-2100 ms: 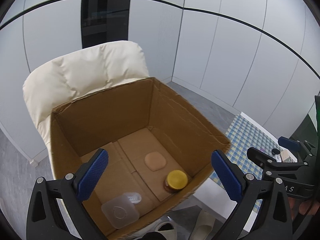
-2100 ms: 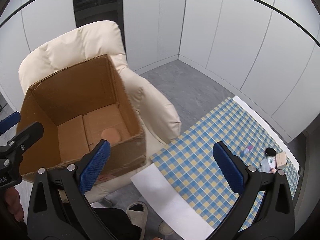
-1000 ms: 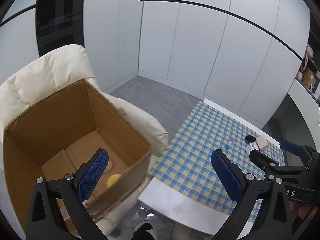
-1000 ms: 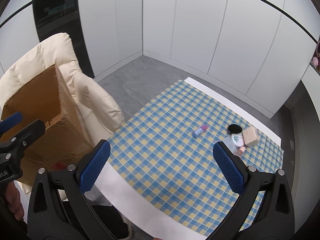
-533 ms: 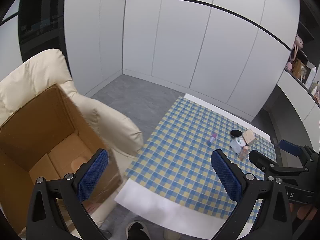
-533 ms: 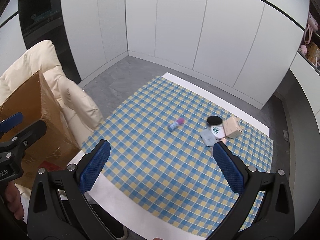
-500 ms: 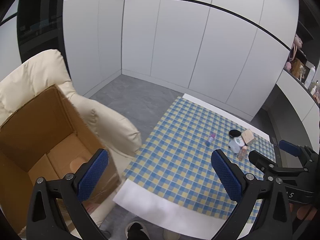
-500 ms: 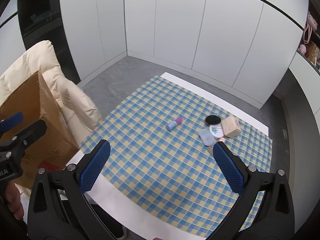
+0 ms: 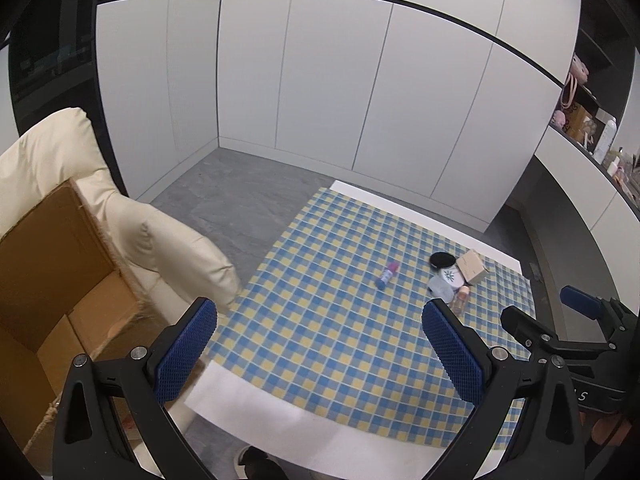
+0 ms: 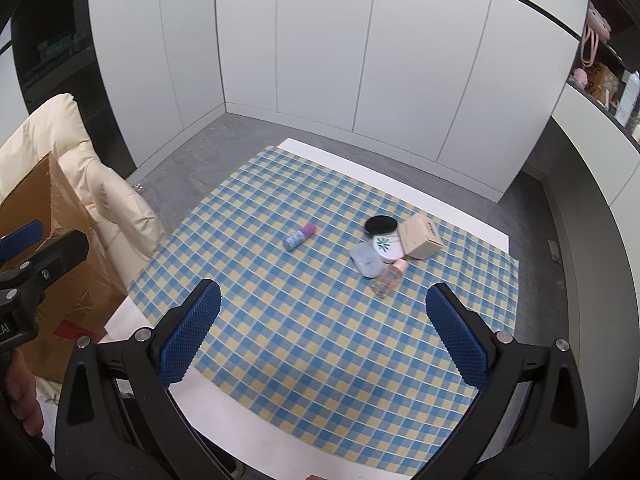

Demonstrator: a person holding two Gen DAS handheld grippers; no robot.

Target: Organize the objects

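Looking for the next thing to pick up seems to be the step now. Both claws are empty and held up over the checked cloth (image 10: pixel 304 320). The right claw (image 10: pixel 322 334) has its jaws wide apart with nothing between them. The left claw (image 9: pixel 320 346) is wide apart too, and holds nothing.

Some small things lie on the far part of the cloth, well away from both claws. A little spray can (image 10: pixel 299 237) lies on its side, alone, ahead and a bit left of the right claw. Near it, to the right, is a bunch that touches: a black lid (image 10: pixel 381 224), a white round tin (image 10: pixel 387 247), a tan carton (image 10: pixel 420 237), a pale blue case (image 10: pixel 366 260) and a small pink bottle (image 10: pixel 390 277).

The box (image 9: pixel 52 292) sits on a cream chair (image 9: pixel 168 240), off to the left of the cloth.

I think the next move is to reach forward and down to one thing, maybe the can, since it lies alone. The jaws would need to go on each side of it before they close.
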